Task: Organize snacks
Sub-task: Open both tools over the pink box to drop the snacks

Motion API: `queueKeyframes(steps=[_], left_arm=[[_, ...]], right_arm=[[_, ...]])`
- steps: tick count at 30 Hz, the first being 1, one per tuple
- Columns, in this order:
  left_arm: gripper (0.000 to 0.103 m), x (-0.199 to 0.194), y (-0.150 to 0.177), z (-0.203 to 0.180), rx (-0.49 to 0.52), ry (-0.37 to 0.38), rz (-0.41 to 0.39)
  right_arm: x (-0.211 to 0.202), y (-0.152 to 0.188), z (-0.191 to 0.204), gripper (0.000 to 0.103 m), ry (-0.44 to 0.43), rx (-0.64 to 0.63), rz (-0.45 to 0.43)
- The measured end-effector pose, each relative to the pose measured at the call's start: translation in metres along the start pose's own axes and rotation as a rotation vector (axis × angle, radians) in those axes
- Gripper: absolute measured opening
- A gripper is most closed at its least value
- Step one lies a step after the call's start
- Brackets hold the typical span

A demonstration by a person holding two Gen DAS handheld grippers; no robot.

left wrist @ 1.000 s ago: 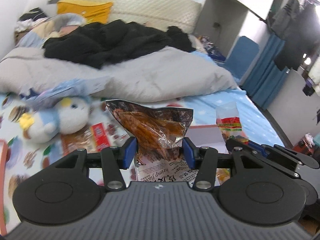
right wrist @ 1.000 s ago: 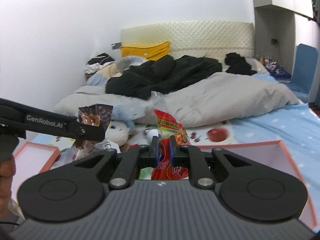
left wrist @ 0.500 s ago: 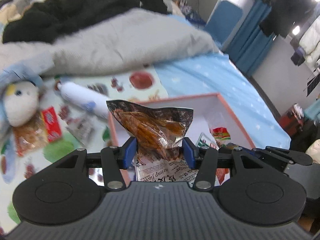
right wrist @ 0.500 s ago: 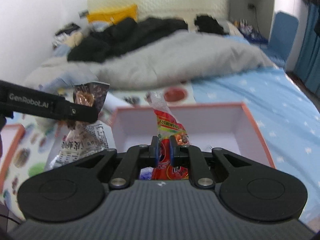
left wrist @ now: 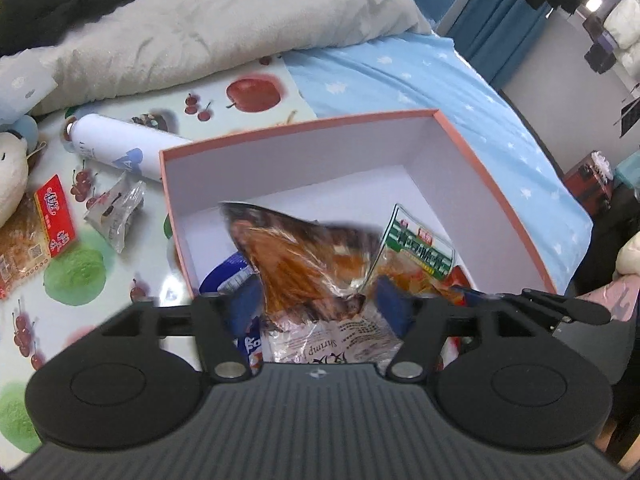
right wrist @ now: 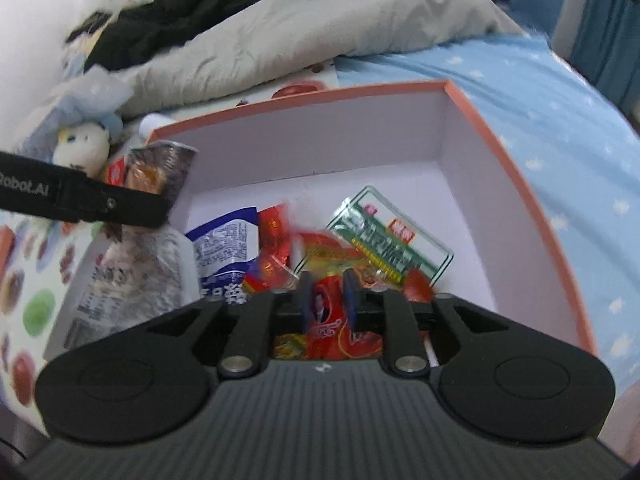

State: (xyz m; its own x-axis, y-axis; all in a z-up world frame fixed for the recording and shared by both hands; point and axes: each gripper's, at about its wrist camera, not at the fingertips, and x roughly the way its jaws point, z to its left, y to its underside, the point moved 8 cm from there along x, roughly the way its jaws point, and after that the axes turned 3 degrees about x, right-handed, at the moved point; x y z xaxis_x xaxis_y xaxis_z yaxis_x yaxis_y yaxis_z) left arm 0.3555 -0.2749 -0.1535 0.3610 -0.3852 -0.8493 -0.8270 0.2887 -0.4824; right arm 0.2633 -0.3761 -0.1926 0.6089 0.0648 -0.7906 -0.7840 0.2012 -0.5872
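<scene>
A pink-rimmed white box [left wrist: 496, 196] sits on the bed; it also shows in the right wrist view [right wrist: 516, 168]. My left gripper [left wrist: 316, 302] has its jaws spread wide, with the shrimp snack bag [left wrist: 304, 264] blurred between them over the box's near left corner. My right gripper [right wrist: 329, 300] has its jaws slightly parted around a red snack packet [right wrist: 326, 316] over the box. Inside lie a green packet [right wrist: 388, 236], a blue-white bag [right wrist: 224, 248] and a red candy packet [right wrist: 272, 248].
On the fruit-print sheet left of the box lie a white spray can [left wrist: 116, 148], a small clear packet [left wrist: 114, 212], a red-labelled snack pack [left wrist: 40, 228] and a plush toy [right wrist: 82, 146]. A grey duvet [left wrist: 192, 28] lies behind.
Both grippers have moved down over the box. The left jaws have spread and the shrimp bag is blurred, slipping. The right jaws have parted a little around the red packet.
</scene>
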Motion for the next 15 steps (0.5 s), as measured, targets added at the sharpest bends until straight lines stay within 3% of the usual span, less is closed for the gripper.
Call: queueKeyframes(steps=[1, 2, 15], left_arm=[[0.081, -0.002, 0.001, 0.000, 0.002, -0.004, -0.009], [0.081, -0.005, 0.001, -0.001, 0.004, -0.005, -0.016], [0.081, -0.065, -0.011, -0.004, 0.006, -0.021, -0.174]], right_arm=[[0.001, 0.000, 0.000, 0.050, 0.003, -0.006, 0.000], [0.001, 0.002, 0.002, 0.058, 0.011, -0.020, -0.007], [-0.054, -0.028, 0.011, 0.058, 0.002, -0.032, -0.168]])
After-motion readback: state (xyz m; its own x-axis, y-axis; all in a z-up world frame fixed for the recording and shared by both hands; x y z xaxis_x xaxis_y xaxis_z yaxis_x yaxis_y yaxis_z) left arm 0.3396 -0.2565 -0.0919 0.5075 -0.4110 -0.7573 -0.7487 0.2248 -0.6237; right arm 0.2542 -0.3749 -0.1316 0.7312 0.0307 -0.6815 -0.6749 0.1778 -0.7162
